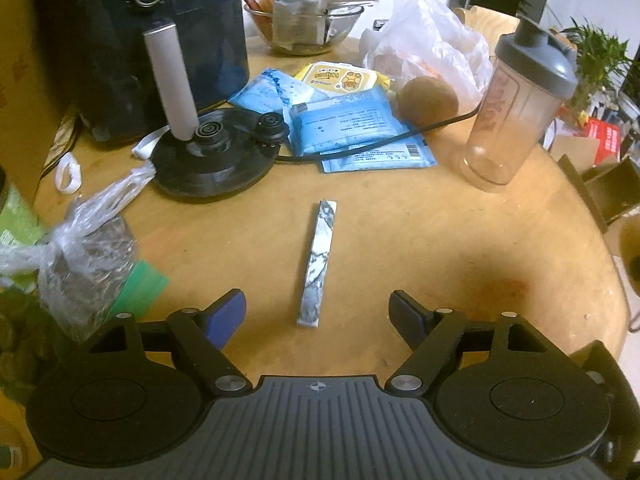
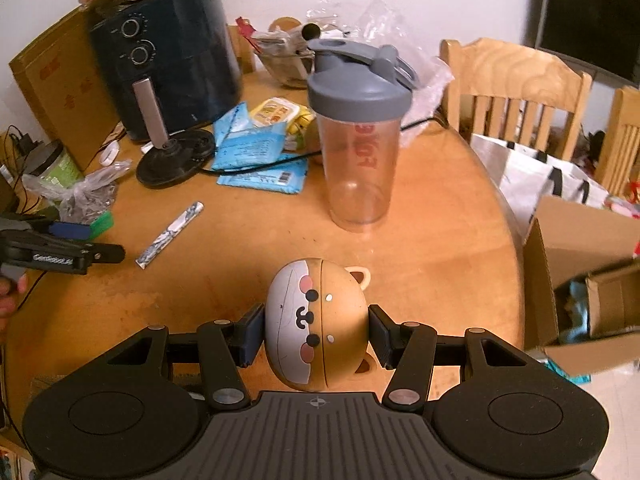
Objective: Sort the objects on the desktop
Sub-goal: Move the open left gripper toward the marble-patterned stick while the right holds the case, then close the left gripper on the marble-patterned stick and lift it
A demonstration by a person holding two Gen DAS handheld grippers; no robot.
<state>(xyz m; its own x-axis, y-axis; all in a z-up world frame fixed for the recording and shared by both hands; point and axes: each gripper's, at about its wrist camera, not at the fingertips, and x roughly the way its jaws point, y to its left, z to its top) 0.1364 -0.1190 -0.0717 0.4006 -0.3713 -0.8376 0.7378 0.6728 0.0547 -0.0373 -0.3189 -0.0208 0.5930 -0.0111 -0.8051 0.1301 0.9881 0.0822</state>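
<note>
A long thin stick with a blue-white marbled wrapper [image 1: 318,262] lies on the round wooden table [image 1: 440,240], pointing away from me. My left gripper [image 1: 318,316] hovers at its near end, open, with the stick's end between the spread blue pads and touching neither. In the right wrist view the same stick [image 2: 170,235] lies left of centre, with the left gripper [image 2: 106,246] beside it. My right gripper [image 2: 316,332] is shut on a round tan-and-grey bear-faced toy [image 2: 316,326], held above the table.
A clear shaker bottle with a grey lid [image 2: 358,140] stands mid-table. Behind are blue wipe packs [image 1: 344,128], a black kettle base [image 1: 216,156], a dark air fryer [image 1: 140,40], a glass bowl [image 1: 304,20], a kiwi [image 1: 428,100] and plastic bags [image 1: 80,256]. An open cardboard box [image 2: 580,280] and wooden chairs [image 2: 516,92] stand to the right.
</note>
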